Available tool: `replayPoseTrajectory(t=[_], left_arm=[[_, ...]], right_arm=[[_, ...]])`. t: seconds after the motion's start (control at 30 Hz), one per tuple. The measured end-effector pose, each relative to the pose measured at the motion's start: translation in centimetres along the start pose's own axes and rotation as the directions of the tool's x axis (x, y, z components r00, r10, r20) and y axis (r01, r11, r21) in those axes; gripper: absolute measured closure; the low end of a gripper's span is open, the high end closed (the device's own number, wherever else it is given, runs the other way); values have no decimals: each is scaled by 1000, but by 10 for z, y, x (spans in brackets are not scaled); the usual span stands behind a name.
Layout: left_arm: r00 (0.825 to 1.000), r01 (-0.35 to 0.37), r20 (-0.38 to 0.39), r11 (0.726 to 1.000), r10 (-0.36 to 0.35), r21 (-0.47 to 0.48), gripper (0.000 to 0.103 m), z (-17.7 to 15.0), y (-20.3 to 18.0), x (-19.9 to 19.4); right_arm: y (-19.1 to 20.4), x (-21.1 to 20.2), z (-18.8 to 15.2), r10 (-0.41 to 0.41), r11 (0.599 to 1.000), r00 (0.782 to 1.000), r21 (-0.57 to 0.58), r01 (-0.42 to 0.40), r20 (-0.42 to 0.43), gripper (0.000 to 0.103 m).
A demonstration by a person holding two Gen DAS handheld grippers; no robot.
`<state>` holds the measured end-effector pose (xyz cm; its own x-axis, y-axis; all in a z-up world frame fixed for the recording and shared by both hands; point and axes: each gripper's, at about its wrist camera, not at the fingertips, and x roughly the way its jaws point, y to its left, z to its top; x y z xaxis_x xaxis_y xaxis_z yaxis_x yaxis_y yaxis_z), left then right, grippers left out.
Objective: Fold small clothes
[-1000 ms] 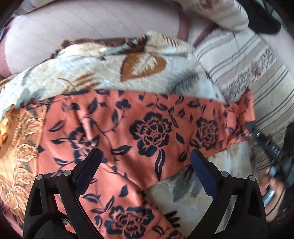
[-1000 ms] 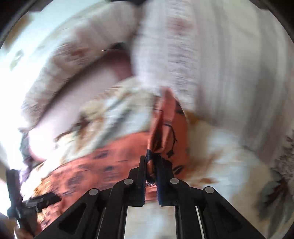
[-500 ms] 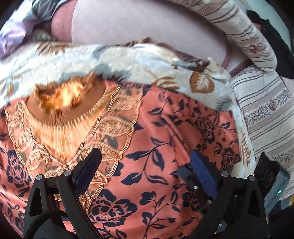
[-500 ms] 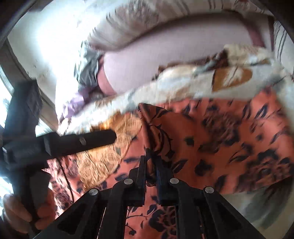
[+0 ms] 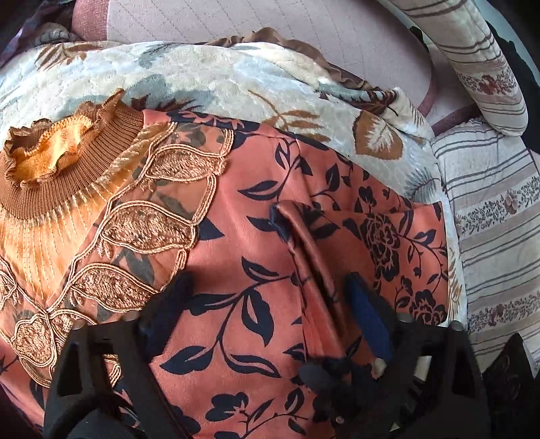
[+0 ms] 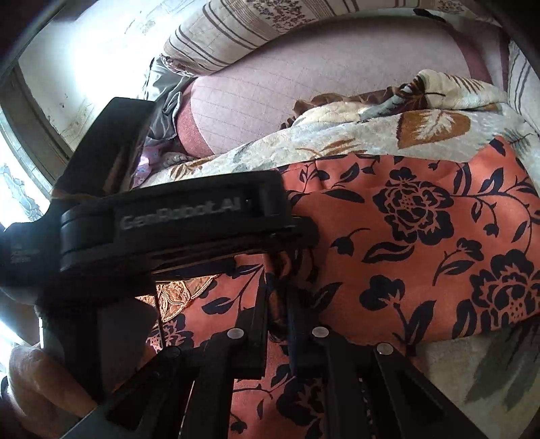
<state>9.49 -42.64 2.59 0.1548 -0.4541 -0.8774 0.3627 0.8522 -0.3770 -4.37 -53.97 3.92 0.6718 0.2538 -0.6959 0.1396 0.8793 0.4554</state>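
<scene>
An orange blouse with dark blue flowers (image 5: 256,256) lies spread on a floral blanket; it has a ribbed brown collar (image 5: 50,162) and gold lace trim. Its right side is folded over towards the middle, with a raised fold ridge (image 5: 303,243). My left gripper (image 5: 266,304) is open just above the blouse, its fingers either side of the ridge. My right gripper (image 6: 278,297) is shut on a pinch of the blouse (image 6: 422,243) at the folded edge. It sits close under the left gripper's body (image 6: 162,223); its tip shows dark in the left wrist view (image 5: 324,375).
The cream leaf-print blanket (image 5: 209,81) covers the surface under the blouse. A pink quilted cushion (image 5: 270,17) lies behind it. Striped pillows (image 5: 499,209) are to the right and at the back (image 6: 256,23). A window frame (image 6: 30,111) is at the left.
My right gripper has carried the blouse's right sleeve side leftwards over the body and now sits under the left gripper. The left gripper has stayed open and moved in above the fold.
</scene>
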Motion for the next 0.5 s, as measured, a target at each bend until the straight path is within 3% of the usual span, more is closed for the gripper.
replayPoseTrajectory(t=[0.03,0.1,0.2,0.5], left_arm=[[1000,5,0,1000,-5,7,46,1,1,-2],[999,38,-8,999,-38,20,71,2,5,-7],[999,32,39,999,-33,18,80,8,18,-28],[982,-59,181,998,61,-16,80,33,94,-101]], right_arm=[[2,0,1,2,1000,1000,-4,-2,2,95],[5,-1,3,3,1000,1000,-11,-3,6,95],[16,0,8,19,999,1000,-28,-19,10,95],[79,31,34,115,991,993,-71,-115,0,95]])
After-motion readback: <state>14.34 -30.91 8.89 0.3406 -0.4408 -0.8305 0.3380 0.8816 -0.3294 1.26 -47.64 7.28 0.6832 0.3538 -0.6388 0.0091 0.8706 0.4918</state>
